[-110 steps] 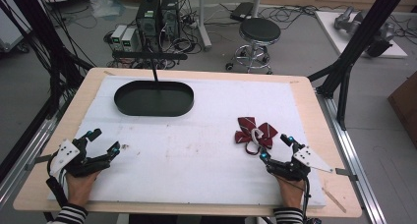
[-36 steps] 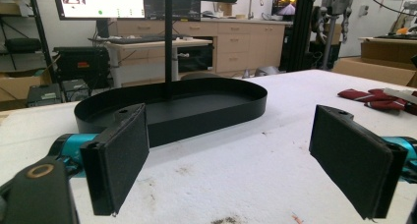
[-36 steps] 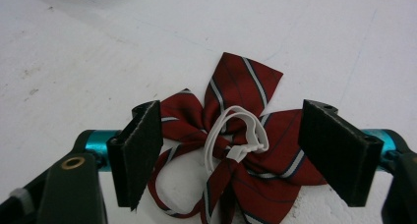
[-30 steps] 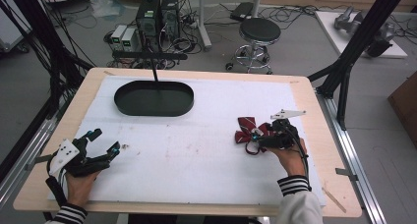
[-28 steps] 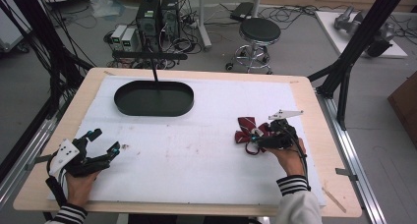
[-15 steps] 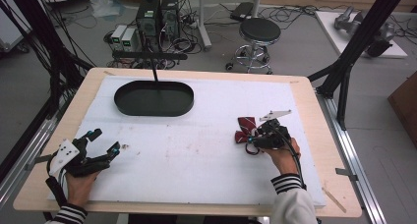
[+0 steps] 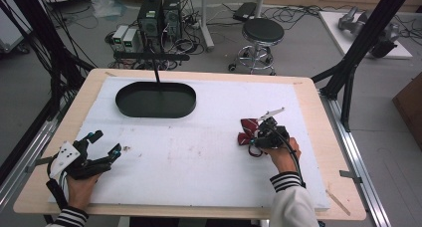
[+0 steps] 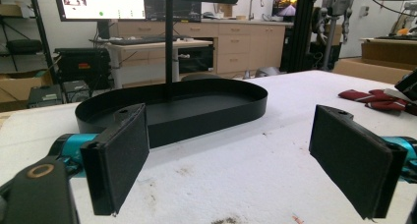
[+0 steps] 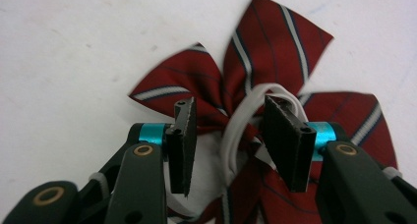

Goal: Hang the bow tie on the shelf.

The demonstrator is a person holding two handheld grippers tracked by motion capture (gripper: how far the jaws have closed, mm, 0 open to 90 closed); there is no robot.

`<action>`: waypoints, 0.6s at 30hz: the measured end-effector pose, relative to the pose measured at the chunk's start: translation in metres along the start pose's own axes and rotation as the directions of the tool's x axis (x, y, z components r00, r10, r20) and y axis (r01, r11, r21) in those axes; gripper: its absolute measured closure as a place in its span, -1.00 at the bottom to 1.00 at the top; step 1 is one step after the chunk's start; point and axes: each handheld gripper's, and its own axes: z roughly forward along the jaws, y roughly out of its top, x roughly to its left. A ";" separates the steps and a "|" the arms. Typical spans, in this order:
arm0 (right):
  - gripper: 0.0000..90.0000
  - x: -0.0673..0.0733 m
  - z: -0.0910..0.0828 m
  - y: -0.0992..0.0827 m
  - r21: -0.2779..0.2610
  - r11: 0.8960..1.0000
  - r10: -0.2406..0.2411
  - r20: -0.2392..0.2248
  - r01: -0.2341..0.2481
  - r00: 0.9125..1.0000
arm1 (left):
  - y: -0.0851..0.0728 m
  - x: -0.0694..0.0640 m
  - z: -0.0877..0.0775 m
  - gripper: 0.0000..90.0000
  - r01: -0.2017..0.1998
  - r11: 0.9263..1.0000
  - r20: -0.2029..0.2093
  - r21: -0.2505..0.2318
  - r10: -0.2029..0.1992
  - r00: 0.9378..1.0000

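1. High view: right gripper (image 7: 260, 136) sits over a red striped bow (image 7: 247, 131) on the right part of the white foam sheet (image 7: 199, 157).
2. Right gripper view: jaws partly open, straddling the bow's centre and its white elastic loop (image 9: 236, 135); not clamped.
3. Left gripper (image 7: 102, 147) rests near-left, jaws wide, holding nothing.
4. Left gripper view: black oval tray (image 8: 206, 106) ahead, post rising from it.

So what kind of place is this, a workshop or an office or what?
Most likely a robotics lab or workshop: computer towers and loose cables on the floor beyond the table, plus monitors and wooden cabinets behind.
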 end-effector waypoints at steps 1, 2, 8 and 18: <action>0.25 0.000 0.000 0.000 0.005 1.000 -0.003 0.002 0.003 1.000 | 0.000 0.000 0.000 -0.65 -0.001 1.000 0.001 0.000 0.001 1.000; 0.25 0.000 0.000 -0.001 0.010 1.000 0.003 -0.002 -0.003 1.000 | 0.000 0.000 0.000 -0.65 -0.001 1.000 0.000 0.000 0.001 1.000; 0.24 -0.002 0.001 -0.002 0.021 1.000 0.010 0.005 -0.010 1.000 | 0.000 0.000 0.000 -0.65 0.001 1.000 0.000 -0.001 -0.001 1.000; 0.45 -0.004 0.004 -0.003 0.057 0.998 0.022 0.007 -0.022 1.000 | 0.000 0.000 0.000 -0.65 -0.001 1.000 0.002 0.000 0.001 1.000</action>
